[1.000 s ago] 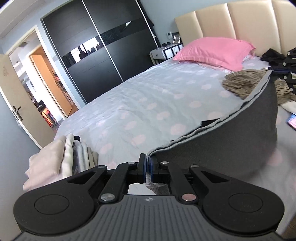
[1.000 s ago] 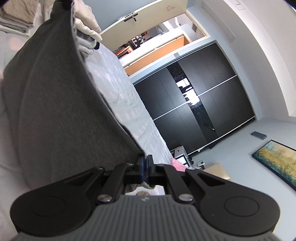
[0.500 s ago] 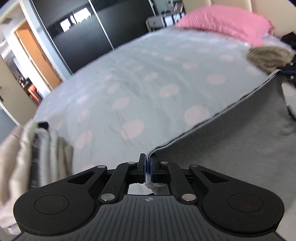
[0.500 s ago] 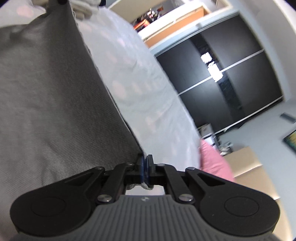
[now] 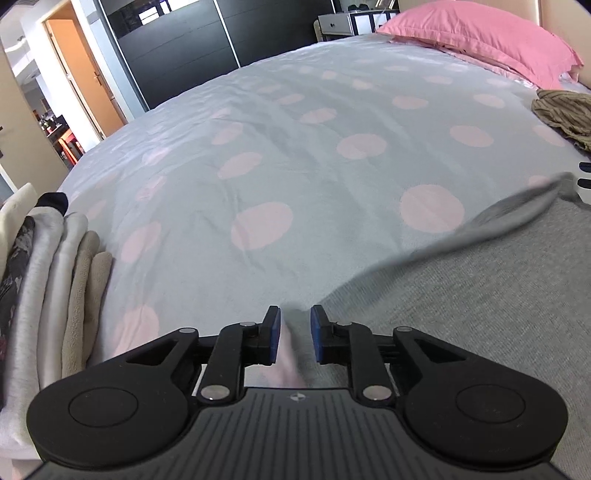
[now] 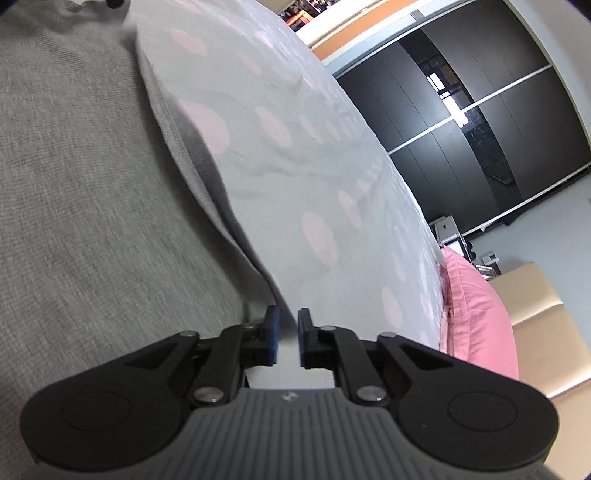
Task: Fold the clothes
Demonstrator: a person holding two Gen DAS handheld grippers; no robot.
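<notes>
Grey garment [image 5: 480, 314] lies spread on the bed [image 5: 295, 147], on the near part of the dotted cover, its far edge running across between the two claws. That edge is blurred in the left wrist view and looks not yet fully settled. In the right wrist view the same cloth [image 6: 92, 184] reads as one smooth sheet with no bunching.

Further up the bed, a pink pillow [image 5: 480, 33] rests by the headboard, and a brown crumpled garment [image 5: 565, 114] sits toward the right edge, unfolded. At the left edge stands a stack of folded clothes [image 5: 48, 280], evidence of pieces already done.

Left claw [image 5: 294, 334]: jaws opening, pads apart; the corner of the grey cloth lies in or just below the gap, and the pads do not press on it. Right claw [image 6: 287, 338]: jaws likewise opening, a narrower gap; the cloth's edge ends at its left pad, with bed cover showing in the gap.

Assessment: the grey piece appears laid down and released. Whether it already carries a fold cannot be told. Judged outstanding: its remaining folds, its move to the stack, and the brown garment.
</notes>
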